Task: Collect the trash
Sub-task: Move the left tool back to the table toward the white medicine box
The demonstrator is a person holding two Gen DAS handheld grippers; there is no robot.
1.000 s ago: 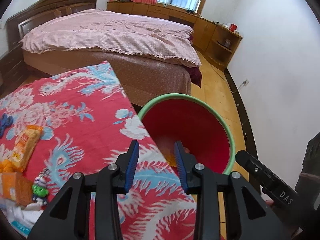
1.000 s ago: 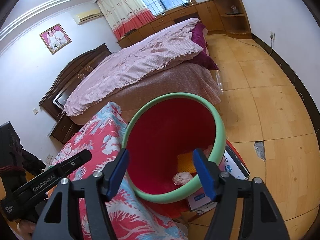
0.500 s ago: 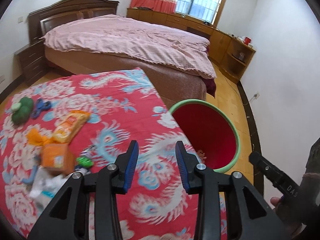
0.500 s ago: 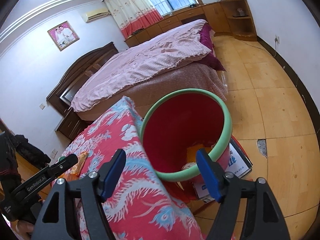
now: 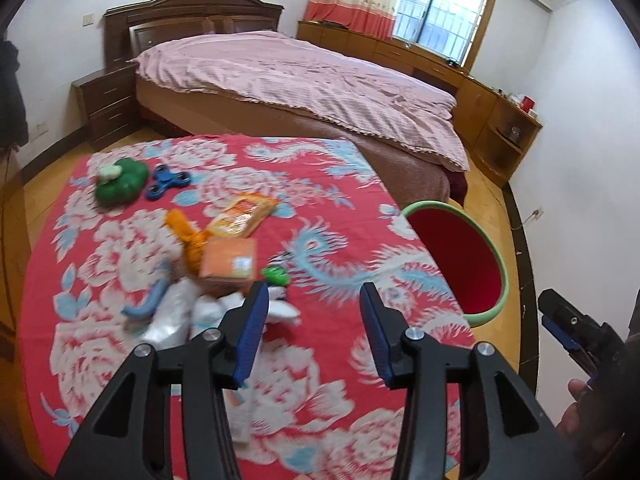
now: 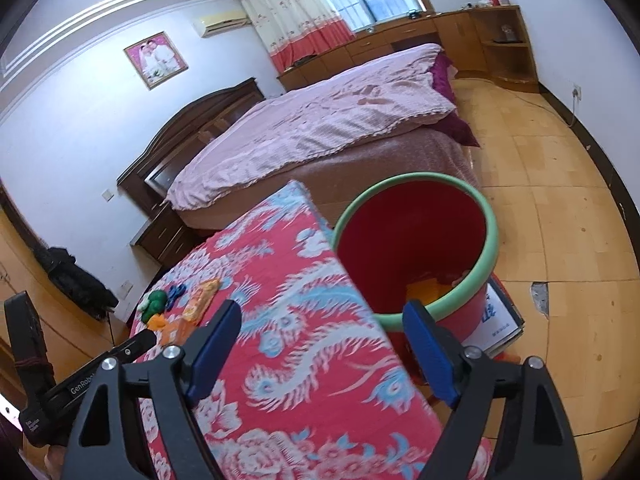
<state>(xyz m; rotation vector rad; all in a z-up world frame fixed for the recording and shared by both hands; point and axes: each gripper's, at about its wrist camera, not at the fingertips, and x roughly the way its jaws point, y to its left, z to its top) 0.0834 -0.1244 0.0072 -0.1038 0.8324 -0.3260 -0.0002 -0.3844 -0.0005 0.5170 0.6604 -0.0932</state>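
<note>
A red bin with a green rim (image 5: 460, 256) stands on the floor at the table's right edge; in the right wrist view the bin (image 6: 416, 248) holds some scraps. On the red flowered tablecloth (image 5: 312, 360) lie an orange box (image 5: 228, 260), a yellow snack packet (image 5: 244, 216), an orange wrapper (image 5: 188, 240) and crumpled white paper (image 5: 192, 312). My left gripper (image 5: 312, 336) is open and empty above the cloth, right of the pile. My right gripper (image 6: 320, 352) is open and empty above the table's corner, beside the bin.
A green toy (image 5: 120, 184), a blue spinner (image 5: 168, 180), a small green figure (image 5: 276, 276) and a blue curved piece (image 5: 148, 300) also lie on the cloth. A bed (image 5: 300, 84) stands behind the table. A flat box (image 6: 496, 320) lies under the bin.
Both grippers have pulled back from over the bin toward the table. The left one has swung left, bringing the trash pile into view.
</note>
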